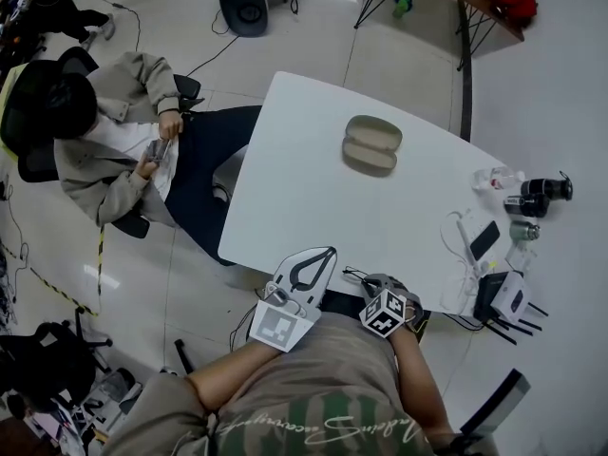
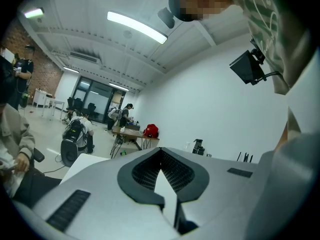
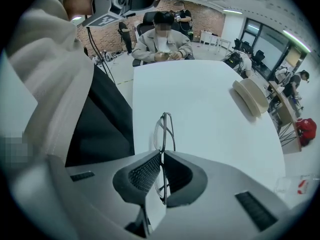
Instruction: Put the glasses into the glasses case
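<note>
The right gripper point(image 3: 162, 153) is pinching the glasses point(image 3: 164, 126) between its jaws, so I think they are not slipping out. The glasses are standing on edge and poking out past the jaw tips. They are looking thin, with a dark wire frame and clear lenses. The glasses case point(image 3: 252, 96) is lying open on the white table point(image 3: 200, 109), well ahead of those jaws and off to their right. The left gripper point(image 2: 161, 154) is holding its jaws pressed together on nothing, probably because it is not needed yet.
</note>
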Action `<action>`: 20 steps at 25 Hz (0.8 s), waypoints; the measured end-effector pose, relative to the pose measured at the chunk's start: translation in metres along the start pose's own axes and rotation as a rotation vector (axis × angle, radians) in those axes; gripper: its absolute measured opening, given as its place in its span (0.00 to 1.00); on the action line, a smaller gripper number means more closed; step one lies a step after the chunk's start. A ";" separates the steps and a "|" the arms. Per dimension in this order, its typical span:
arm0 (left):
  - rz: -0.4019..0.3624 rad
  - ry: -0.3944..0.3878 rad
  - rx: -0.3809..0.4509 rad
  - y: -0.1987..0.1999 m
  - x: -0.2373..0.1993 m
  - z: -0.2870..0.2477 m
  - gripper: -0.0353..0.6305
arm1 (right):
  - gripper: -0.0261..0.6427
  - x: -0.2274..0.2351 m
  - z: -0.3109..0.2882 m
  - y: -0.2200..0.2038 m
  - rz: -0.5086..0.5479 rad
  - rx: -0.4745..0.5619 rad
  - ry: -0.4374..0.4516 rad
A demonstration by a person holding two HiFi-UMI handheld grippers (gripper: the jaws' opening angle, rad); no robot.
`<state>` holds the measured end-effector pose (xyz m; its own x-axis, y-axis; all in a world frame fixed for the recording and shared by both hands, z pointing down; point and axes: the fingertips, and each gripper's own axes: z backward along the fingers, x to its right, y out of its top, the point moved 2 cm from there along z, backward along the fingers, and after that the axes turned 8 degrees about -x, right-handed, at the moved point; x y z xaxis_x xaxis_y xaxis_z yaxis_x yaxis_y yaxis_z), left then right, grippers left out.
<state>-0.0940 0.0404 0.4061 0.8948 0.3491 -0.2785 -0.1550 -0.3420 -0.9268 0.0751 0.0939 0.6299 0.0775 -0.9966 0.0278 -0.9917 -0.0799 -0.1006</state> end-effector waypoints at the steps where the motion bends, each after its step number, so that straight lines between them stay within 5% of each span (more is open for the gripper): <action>1: -0.005 -0.002 0.004 0.001 -0.001 -0.002 0.06 | 0.09 -0.003 -0.002 0.003 0.012 -0.002 0.002; 14: -0.012 -0.003 0.002 0.010 -0.012 -0.016 0.06 | 0.09 -0.003 -0.015 0.017 0.067 -0.003 0.043; 20: -0.229 -0.022 0.042 0.026 -0.006 -0.019 0.06 | 0.09 0.001 -0.017 0.016 0.134 -0.043 0.007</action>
<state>-0.0954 0.0133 0.3885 0.8995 0.4322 -0.0645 0.0333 -0.2151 -0.9760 0.0576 0.0915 0.6455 -0.0563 -0.9981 0.0240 -0.9966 0.0547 -0.0610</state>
